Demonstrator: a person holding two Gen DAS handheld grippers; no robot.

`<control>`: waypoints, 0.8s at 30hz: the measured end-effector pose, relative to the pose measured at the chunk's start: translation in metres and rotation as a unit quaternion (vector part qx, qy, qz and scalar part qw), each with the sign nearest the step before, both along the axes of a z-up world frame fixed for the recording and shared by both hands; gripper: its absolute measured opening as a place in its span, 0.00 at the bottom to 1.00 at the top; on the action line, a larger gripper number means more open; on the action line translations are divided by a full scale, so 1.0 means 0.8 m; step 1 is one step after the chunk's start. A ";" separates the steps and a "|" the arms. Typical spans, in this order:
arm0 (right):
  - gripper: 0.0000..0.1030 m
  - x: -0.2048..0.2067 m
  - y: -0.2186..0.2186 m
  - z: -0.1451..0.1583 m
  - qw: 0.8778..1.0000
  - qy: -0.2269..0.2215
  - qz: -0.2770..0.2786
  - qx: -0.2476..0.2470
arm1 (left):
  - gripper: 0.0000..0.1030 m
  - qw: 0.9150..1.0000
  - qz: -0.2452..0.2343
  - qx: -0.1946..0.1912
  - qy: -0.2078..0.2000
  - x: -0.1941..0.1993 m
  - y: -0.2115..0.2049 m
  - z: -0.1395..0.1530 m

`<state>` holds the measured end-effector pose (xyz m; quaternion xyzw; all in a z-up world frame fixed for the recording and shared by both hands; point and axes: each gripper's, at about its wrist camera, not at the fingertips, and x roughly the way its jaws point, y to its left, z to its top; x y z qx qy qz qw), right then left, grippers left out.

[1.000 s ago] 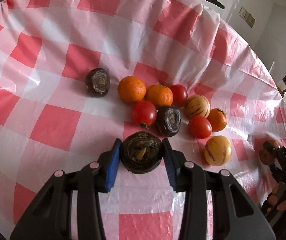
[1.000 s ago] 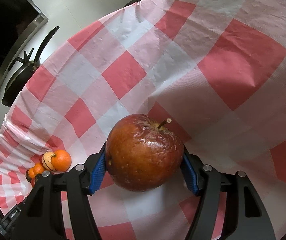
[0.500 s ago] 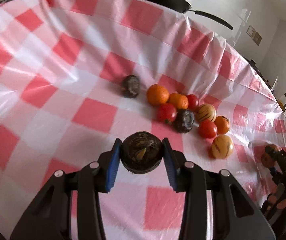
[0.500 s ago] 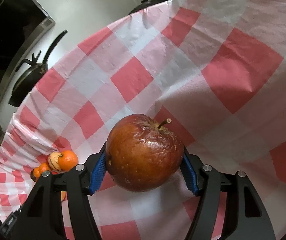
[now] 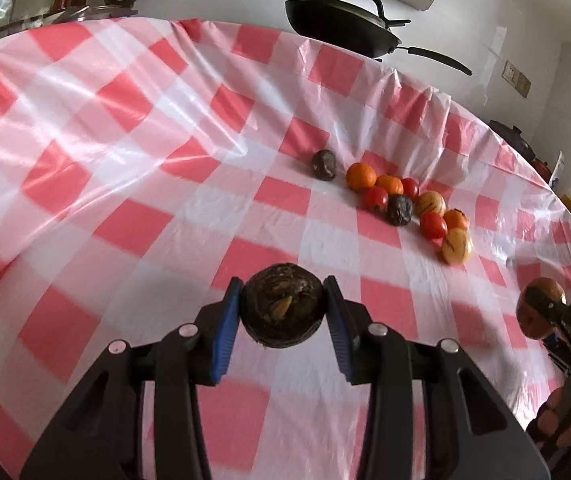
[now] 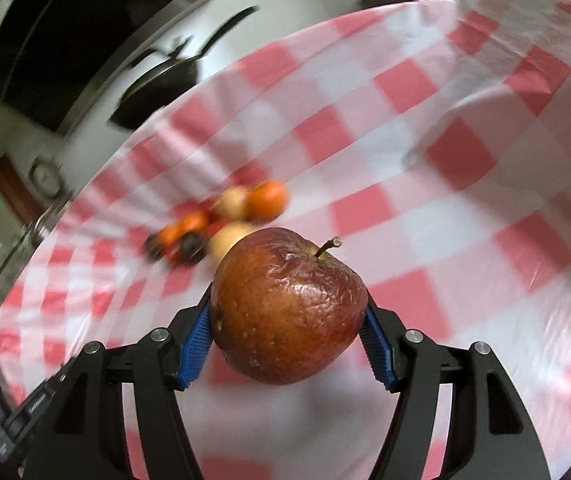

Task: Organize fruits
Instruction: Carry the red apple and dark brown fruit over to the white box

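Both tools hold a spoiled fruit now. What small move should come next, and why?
Probably carry both clear of the good fruit cluster before lowering. The left tool grips a dark wrinkled fruit, the right tool a shrivelled apple, both above bare tablecloth.

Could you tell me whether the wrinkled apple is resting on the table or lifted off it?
Lifted, it appears. The apple is clamped between the right tongs, stem up, with tablecloth visible beneath it.
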<state>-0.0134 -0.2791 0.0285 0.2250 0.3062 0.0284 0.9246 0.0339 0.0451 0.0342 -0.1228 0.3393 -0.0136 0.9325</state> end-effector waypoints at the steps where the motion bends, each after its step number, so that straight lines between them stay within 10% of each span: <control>1: 0.63 -0.008 0.012 0.000 1.000 -0.001 0.010 -0.003 | 0.40 1.000 0.000 0.001 -0.001 -0.011 0.002 -0.001; 13: 0.63 -0.082 0.113 0.004 0.995 -0.006 0.102 -0.021 | 0.40 0.999 0.024 -0.024 -0.026 -0.077 0.048 0.009; 24: 0.63 -0.134 0.192 -0.001 0.978 0.018 0.207 0.004 | 0.40 0.998 0.041 0.040 -0.025 -0.149 0.090 0.017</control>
